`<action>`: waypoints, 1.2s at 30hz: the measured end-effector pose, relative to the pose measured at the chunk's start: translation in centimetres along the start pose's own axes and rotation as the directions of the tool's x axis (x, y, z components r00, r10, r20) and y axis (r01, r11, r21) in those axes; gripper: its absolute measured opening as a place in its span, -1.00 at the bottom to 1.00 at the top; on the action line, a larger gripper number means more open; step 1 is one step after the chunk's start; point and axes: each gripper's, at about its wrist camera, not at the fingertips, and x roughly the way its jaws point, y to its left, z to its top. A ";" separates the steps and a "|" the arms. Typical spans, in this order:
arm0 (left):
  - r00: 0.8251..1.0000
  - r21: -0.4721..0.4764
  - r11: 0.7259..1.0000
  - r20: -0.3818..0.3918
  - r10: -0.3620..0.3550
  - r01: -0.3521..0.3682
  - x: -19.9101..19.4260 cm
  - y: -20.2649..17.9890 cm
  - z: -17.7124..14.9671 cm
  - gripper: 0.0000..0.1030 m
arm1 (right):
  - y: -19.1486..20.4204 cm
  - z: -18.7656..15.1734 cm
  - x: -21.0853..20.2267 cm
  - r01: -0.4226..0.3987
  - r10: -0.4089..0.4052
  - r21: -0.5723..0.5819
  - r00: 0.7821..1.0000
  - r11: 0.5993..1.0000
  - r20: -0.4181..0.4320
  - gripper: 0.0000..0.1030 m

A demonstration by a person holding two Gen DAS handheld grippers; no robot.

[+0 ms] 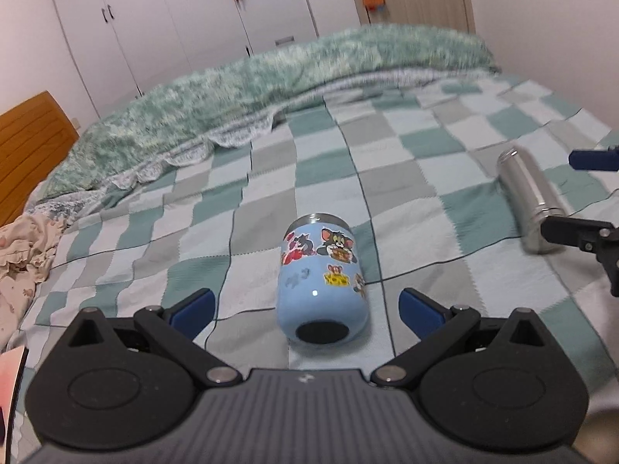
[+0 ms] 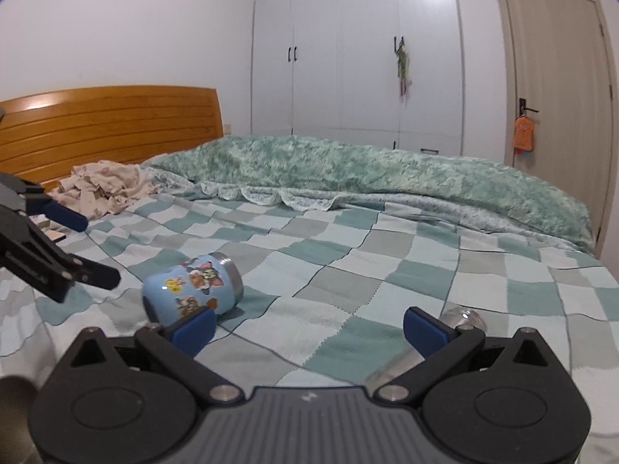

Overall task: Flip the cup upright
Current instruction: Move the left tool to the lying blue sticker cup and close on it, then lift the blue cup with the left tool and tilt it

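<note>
Two cups lie on their sides on a bed [image 1: 406,147], a hand-held gripper near each.

The cup [image 1: 321,278] lies between the fingers of the left hand-held gripper [image 1: 307,309], base toward it; the steel cup [image 1: 532,201] lies well to its right, by the right hand-held gripper [image 2: 309,328]. A blanket [image 2: 367,170] is heaped behind both, the headboard [image 2: 112,123] to the left.

The bed [image 2: 348,255] is covered with a checked sheet in green, grey and white. On it, low in the left of the right wrist view, the blue cup [image 2: 192,290] lies on its side. A steel bottle [image 1: 530,201] also lies on its side. A fluffy green blanket [image 2: 348,166] crosses the middle, and crumpled beige cloth [image 2: 100,185] lies at the left.
</note>
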 end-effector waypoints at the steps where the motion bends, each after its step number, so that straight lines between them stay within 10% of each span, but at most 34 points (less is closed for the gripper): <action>1: 1.000 0.003 1.000 -0.015 0.002 -0.002 1.1 -0.1 0.4 1.00 | -0.2 0.1 0.7 -0.009 0.009 -0.002 1.000 1.000 -0.006 1.00; 12: 0.978 0.011 0.999 -0.204 -0.036 0.039 12.5 -0.7 2.5 1.00 | -0.3 0.8 9.8 -0.101 0.093 -0.073 0.990 0.992 -0.102 1.00; 17: 0.937 -0.049 0.998 -0.345 -0.052 0.038 15.8 -0.4 1.6 0.64 | 0.3 0.2 11.3 -0.122 0.110 -0.095 0.986 0.988 -0.122 1.00; 36: 0.964 -0.056 0.997 -0.258 -0.060 0.047 6.1 1.1 0.4 0.63 | 2.4 0.9 3.8 -0.100 0.091 -0.089 0.991 0.991 -0.101 1.00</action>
